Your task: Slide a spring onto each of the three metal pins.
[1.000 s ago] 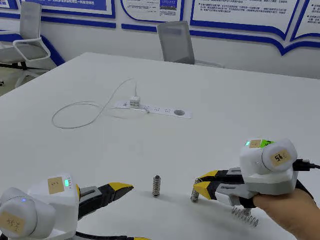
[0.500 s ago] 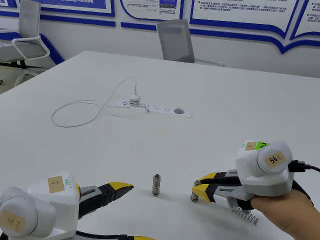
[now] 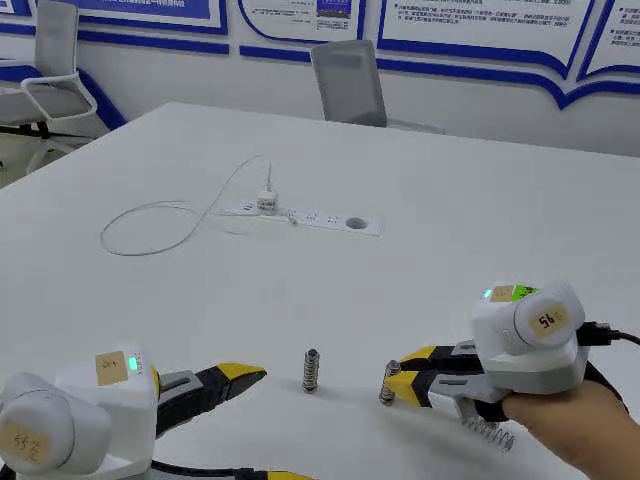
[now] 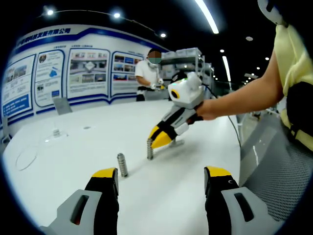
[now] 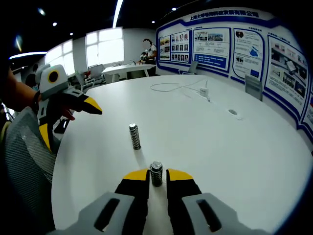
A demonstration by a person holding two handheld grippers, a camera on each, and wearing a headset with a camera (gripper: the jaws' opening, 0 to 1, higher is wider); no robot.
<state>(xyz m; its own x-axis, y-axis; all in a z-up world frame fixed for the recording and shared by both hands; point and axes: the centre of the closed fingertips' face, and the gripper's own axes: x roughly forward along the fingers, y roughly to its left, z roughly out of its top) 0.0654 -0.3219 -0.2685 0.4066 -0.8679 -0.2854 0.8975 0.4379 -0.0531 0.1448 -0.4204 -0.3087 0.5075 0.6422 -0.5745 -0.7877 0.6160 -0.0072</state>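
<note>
- The right gripper [image 3: 400, 378] pinches a standing spring [image 5: 156, 174] between its yellow tips.
- A second standing spring [image 3: 311, 370] is near it on the left, on the white table [image 3: 450, 220]. Nothing touches it.
- A loose spring [image 3: 487, 430] lies flat on the table under the right gripper.
- The left gripper [image 4: 161, 174] is near, on the left side. Its jaws are spread wide and hold nothing.
- A white power strip [image 3: 310, 216] and its cable [image 3: 150, 225] lie far back on the table.
</note>
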